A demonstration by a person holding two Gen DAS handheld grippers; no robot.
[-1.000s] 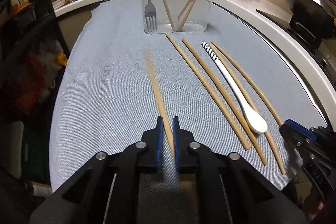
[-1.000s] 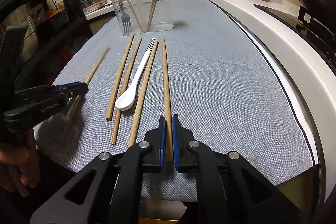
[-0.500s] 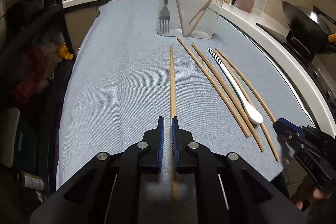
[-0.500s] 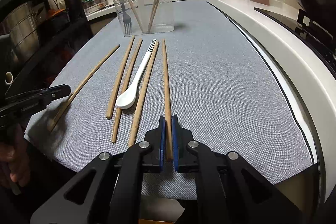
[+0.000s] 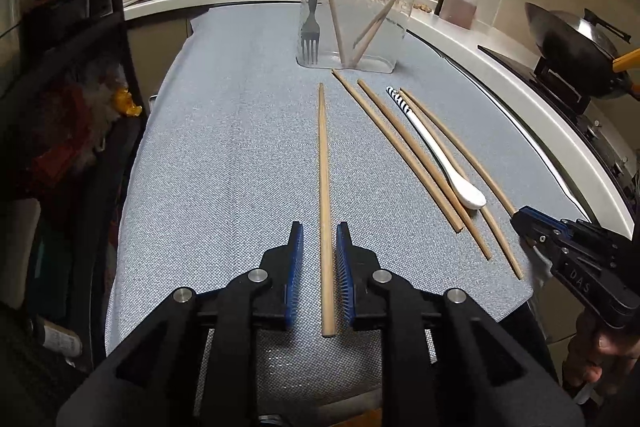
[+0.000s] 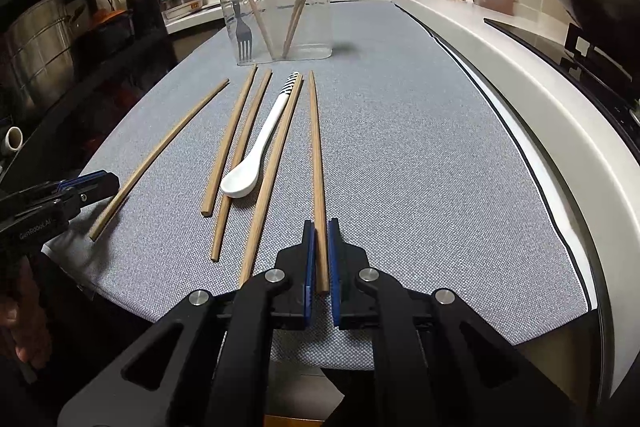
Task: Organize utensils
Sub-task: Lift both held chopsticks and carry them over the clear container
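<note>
Chopstick point(image 5: 323, 187) lies loose between parted left jaws; right jaws clamp rightmost chopstick point(image 6: 317, 163).

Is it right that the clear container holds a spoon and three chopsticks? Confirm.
Not quite. The clear container holds a fork, not a spoon, with three chopsticks. The white spoon lies on the mat, as the right wrist view shows.

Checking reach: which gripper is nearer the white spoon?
Right. The right gripper sits just right of the spoon bowl, two chopsticks over. The left gripper is farther left, fingers around a lone chopstick.
</note>
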